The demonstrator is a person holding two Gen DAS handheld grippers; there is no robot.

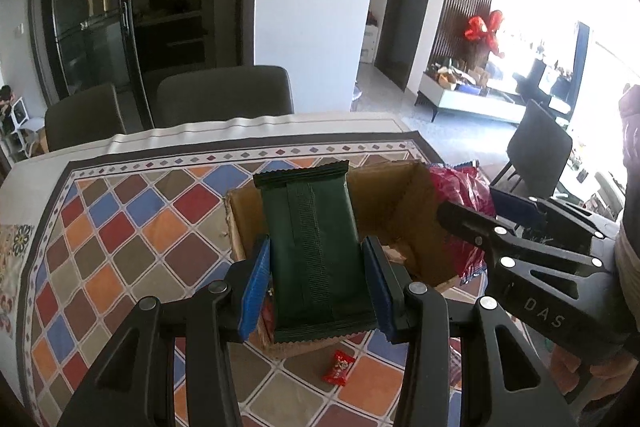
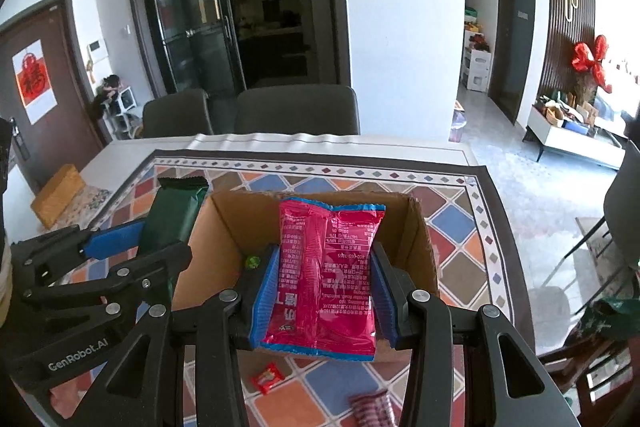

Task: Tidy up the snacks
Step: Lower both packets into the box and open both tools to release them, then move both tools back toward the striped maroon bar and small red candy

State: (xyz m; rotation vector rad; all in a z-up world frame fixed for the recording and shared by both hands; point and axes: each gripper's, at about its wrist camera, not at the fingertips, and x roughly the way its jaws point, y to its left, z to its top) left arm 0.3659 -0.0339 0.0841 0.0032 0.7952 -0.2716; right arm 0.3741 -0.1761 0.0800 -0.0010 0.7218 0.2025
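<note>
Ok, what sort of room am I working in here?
Most likely a home's dining area opening onto a living room: a table under a patterned tablecloth, upholstered dining chairs pushed up to it, glass doors to what looks like a kitchen, and a low TV-style cabinet beyond.

Beyond my patterned tablecloth (image 2: 460, 223) I see two grey chairs (image 2: 296, 111) at its far edge, a glass door (image 2: 192, 27) behind them (dark inside), red balloons (image 2: 592, 61) far right.

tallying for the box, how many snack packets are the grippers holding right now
2: a dark green packet in the left gripper, a pink packet in the right gripper, both above the cardboard box.
</note>
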